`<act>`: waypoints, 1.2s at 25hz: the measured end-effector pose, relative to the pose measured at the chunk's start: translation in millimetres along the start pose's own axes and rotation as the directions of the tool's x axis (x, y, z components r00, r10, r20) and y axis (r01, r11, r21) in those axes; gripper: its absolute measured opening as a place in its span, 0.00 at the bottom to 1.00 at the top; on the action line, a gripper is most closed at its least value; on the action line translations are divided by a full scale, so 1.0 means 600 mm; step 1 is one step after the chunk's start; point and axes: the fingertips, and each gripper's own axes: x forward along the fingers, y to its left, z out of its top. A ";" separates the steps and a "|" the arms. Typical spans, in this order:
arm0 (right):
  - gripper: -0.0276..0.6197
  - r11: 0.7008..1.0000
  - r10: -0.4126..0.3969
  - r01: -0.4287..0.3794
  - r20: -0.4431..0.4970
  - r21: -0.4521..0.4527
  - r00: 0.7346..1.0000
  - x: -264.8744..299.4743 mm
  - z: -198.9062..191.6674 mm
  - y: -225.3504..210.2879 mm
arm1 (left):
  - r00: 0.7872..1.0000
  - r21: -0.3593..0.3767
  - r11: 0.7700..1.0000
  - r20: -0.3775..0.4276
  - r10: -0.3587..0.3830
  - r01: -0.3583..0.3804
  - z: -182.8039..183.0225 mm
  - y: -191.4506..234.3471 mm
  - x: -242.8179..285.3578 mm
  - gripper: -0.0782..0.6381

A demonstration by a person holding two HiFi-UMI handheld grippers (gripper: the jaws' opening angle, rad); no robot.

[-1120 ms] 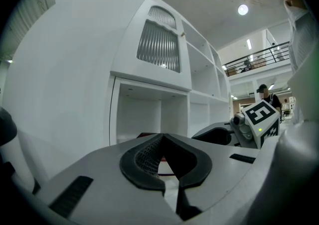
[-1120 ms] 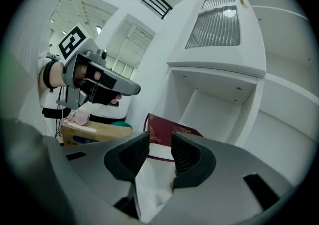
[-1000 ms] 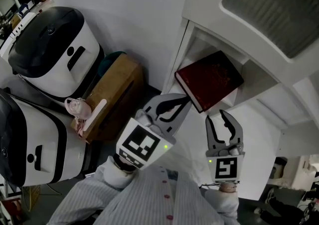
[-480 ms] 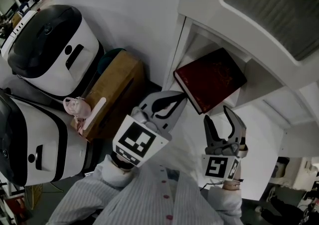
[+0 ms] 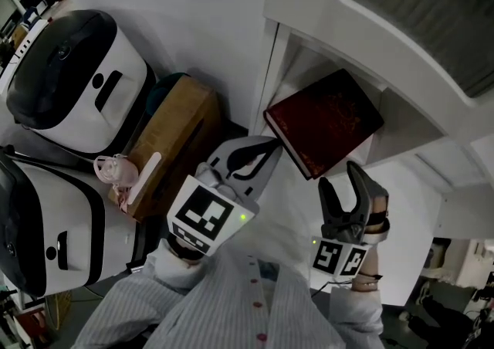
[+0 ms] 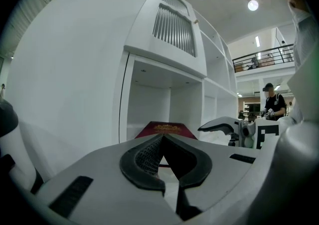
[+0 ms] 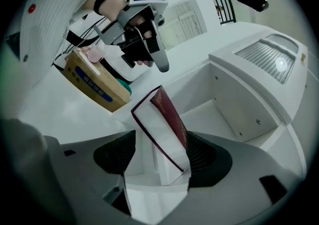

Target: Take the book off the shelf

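Two grippers work at one book.

Head view: the book (image 5: pixel 324 120), dark red and hardbound, stands tilted in the shelf (image 5: pixel 272 69) compartment, with its near part protruding past the front edge. The left gripper (image 5: pixel 268 147) has its jaws together, tips at the book's lower near corner; contact cannot be confirmed. The right gripper (image 5: pixel 340 175) sits just below the protruding edge, jaws apart and opening.

Left gripper view: the jaw tips meet and nothing is pinched between them. The book (image 6: pixel 167 128) lies just beyond the tips, in the compartment opening.

Right gripper view: the book (image 7: pixel 160 128) stands between the opening jaws, page block toward the camera. Its cover is close to one pad (image 7: pixel 200 153); the other pad stands clear, so no grip is applied. The left gripper (image 7: pixel 160 64) hangs just above the book's top corner.

Handling, as a judgement: the boards look stiff, the volume moderately heavy, the cover smooth enough to slip. Clamp across both covers on the protruding part, seated deep in the pads, well in from the corner.
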 end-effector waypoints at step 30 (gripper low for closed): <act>0.47 0.964 -0.080 0.109 0.128 -0.241 0.989 0.096 0.048 0.011 | 0.999 -0.036 0.999 -0.036 0.003 -0.005 -0.029 0.038 0.020 0.12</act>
